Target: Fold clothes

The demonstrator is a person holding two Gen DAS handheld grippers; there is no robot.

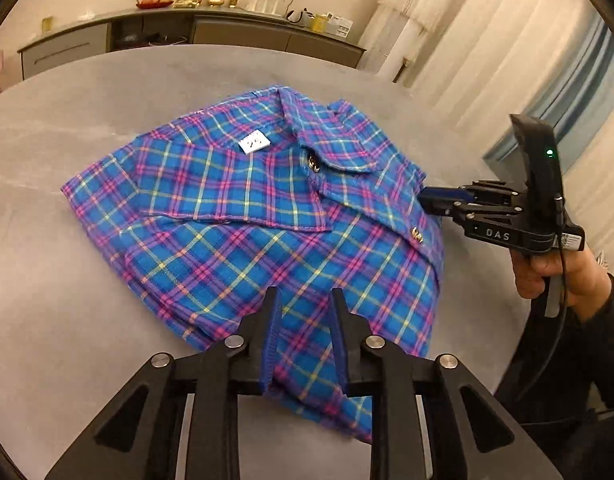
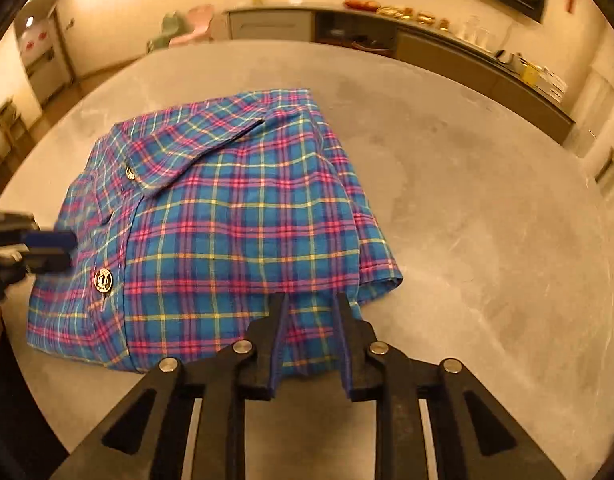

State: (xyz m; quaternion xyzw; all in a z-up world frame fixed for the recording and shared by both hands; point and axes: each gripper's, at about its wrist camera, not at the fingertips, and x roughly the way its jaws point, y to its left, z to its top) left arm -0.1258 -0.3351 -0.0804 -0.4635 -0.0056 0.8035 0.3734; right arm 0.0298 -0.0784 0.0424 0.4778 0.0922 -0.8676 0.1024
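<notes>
A blue, pink and yellow plaid shirt (image 1: 267,208) (image 2: 227,220) lies folded on the round grey table (image 1: 67,280) (image 2: 467,220). Its collar, a white size tag (image 1: 255,143) and gold buttons (image 2: 103,280) face up. My left gripper (image 1: 305,300) is open, and its fingers straddle the shirt's near edge. It also shows blurred at the shirt's left side (image 2: 63,250) in the right wrist view. My right gripper (image 2: 311,300) is open over another edge of the shirt, with cloth showing between its fingers. In the left wrist view a hand (image 1: 547,276) holds it at the shirt's right side (image 1: 427,200).
Bare grey tabletop surrounds the shirt on all sides. A long sideboard (image 1: 187,28) (image 2: 427,40) with dishes and glasses runs along the far wall. Pale curtains (image 1: 487,40) hang to the right of it.
</notes>
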